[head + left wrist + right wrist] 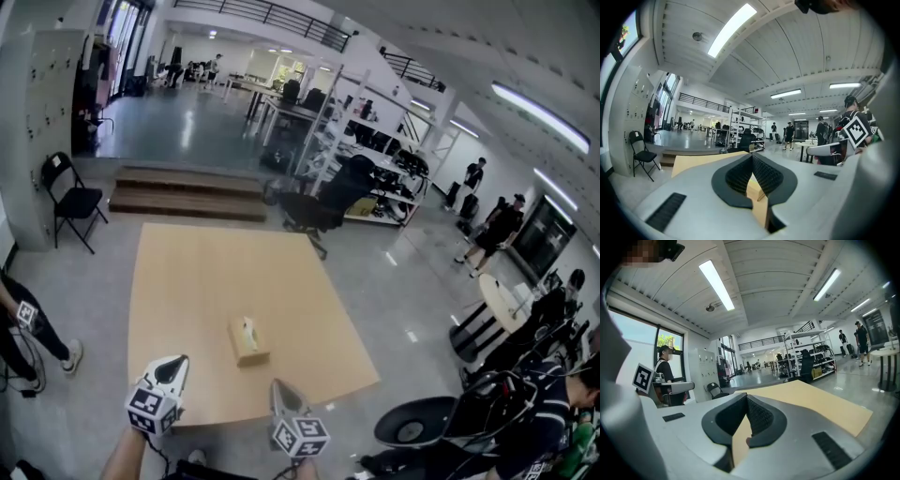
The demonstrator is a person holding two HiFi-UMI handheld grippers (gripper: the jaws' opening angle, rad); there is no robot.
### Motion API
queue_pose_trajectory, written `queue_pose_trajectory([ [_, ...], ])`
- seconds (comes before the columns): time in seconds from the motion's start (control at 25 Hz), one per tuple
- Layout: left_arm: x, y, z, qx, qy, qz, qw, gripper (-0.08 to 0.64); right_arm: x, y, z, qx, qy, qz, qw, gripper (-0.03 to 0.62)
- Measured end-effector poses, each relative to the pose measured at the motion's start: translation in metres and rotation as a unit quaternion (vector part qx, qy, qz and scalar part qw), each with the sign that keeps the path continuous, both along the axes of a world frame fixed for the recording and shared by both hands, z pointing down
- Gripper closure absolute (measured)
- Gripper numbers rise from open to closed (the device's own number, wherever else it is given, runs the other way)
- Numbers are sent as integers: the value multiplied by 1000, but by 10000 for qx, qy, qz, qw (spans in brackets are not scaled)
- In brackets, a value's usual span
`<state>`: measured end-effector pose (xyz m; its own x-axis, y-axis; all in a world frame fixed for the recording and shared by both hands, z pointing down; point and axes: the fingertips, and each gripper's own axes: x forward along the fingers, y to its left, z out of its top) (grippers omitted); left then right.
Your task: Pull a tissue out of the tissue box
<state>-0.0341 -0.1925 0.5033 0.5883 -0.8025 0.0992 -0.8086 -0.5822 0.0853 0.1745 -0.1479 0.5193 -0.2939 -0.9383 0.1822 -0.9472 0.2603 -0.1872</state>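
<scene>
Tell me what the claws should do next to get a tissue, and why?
Probably reach the right claw forward to the tissue box. It and the left claw sit at the table's near edge, short of the box. Both are shut and empty, so nothing can be pulled yet. A tissue seems to poke up from the box's top.

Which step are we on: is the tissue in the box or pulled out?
In the box: only a tuft of tissue shows at its top.
</scene>
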Motion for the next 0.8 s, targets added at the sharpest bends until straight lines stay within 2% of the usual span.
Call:
queue_pose_trajectory([
  [0.36, -6, -63, -5, 1, 1, -13, 10000, 552, -1, -66, -12, 54, 59, 40, 10000, 581],
  [0.6, -7, -96, -5, 23, 28, 3, 10000, 552, 2, -98, -12, 98, 154, 97, 9998, 581],
  [0.8, -3, -112, 4, -115, 36, 76, 9999, 552, -4, -114, -13, 115, 272, -8, 9996, 581],
])
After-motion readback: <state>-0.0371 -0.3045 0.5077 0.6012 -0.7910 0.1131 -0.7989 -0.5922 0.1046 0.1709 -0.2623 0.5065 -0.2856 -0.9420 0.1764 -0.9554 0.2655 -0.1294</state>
